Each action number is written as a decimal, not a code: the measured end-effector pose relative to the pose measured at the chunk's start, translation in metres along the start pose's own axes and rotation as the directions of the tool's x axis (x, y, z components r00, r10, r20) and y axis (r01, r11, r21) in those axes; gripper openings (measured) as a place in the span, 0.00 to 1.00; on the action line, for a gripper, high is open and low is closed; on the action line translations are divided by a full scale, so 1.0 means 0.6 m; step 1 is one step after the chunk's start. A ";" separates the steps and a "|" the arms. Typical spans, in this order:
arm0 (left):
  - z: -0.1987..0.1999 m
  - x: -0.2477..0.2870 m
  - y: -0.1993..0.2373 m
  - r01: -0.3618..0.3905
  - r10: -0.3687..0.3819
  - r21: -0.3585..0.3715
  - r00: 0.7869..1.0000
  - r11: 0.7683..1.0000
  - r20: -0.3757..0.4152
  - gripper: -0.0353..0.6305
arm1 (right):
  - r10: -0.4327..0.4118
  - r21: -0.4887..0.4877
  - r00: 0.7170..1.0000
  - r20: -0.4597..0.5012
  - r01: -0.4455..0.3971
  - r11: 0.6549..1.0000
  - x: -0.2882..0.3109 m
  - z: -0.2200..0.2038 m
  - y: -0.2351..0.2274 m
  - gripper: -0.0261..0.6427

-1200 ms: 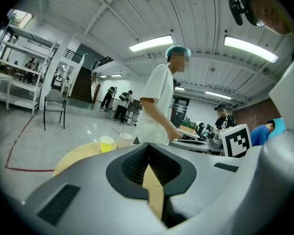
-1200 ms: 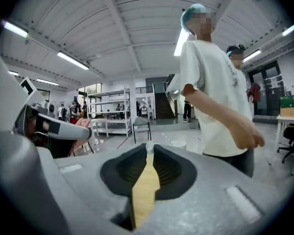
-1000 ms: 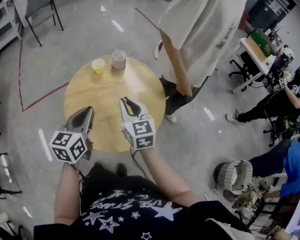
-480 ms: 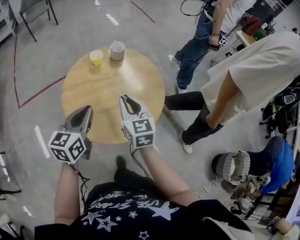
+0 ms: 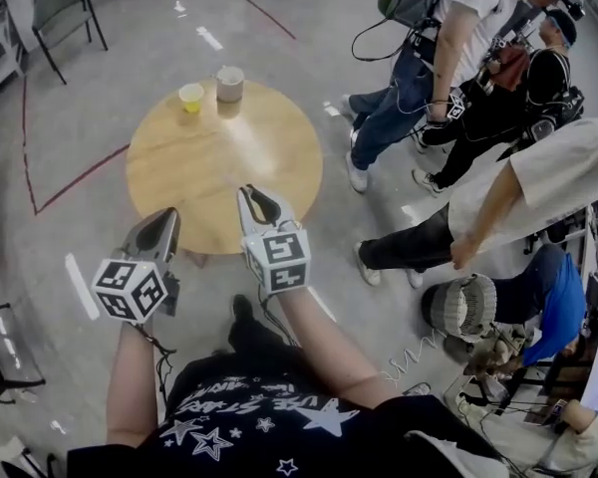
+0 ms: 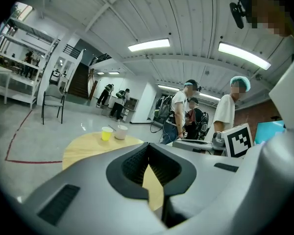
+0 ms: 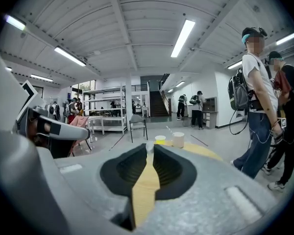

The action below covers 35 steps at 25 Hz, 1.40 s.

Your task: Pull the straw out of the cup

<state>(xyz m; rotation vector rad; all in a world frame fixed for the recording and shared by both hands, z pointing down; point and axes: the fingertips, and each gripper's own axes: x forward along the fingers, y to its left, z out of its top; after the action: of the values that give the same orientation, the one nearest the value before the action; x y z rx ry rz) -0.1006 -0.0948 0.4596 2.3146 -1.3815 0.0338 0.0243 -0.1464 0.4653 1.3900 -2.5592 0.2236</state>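
Note:
A white cup [image 5: 229, 83] and a yellow cup [image 5: 191, 97] stand side by side at the far edge of a round wooden table [image 5: 224, 162]. In the right gripper view a thin straw [image 7: 168, 129] leans out of the white cup [image 7: 178, 140], beside the yellow cup [image 7: 160, 139]. Both cups also show small in the left gripper view, the yellow cup [image 6: 107, 133] left of the white cup [image 6: 121, 132]. My left gripper [image 5: 165, 217] and right gripper [image 5: 251, 196] hover over the table's near edge, far from the cups. Both are shut, with nothing held.
Two standing people [image 5: 429, 58] are just right of the table, and a person in a cream shirt [image 5: 558, 177] bends further right. A seated person in blue [image 5: 558, 317] and a fan [image 5: 463, 307] are at the lower right. A chair [image 5: 65, 13] stands at the far left.
The table and cups have slid up and away in the head view. The person in the cream shirt has walked from the table's side off to the right. Two more people have come into view.

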 end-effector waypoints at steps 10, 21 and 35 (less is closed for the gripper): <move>-0.017 -0.084 -0.066 0.036 -0.036 0.024 0.999 0.999 0.024 0.06 | -0.020 -0.018 0.999 0.027 0.020 1.000 -0.108 0.001 0.051 0.10; -0.059 -0.174 -0.110 0.064 -0.066 0.035 0.997 0.997 0.038 0.06 | -0.050 -0.036 0.998 0.039 0.052 0.998 -0.204 -0.024 0.111 0.10; -0.083 -0.224 -0.138 0.081 -0.082 0.045 0.996 0.996 0.023 0.06 | -0.073 -0.035 0.997 0.039 0.075 0.997 -0.266 -0.043 0.149 0.10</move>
<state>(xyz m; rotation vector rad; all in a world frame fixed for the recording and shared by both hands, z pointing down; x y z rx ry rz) -0.0880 0.0696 0.4424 2.4136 -1.3098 0.0106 0.0366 0.0371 0.4458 1.4858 -2.5225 0.1397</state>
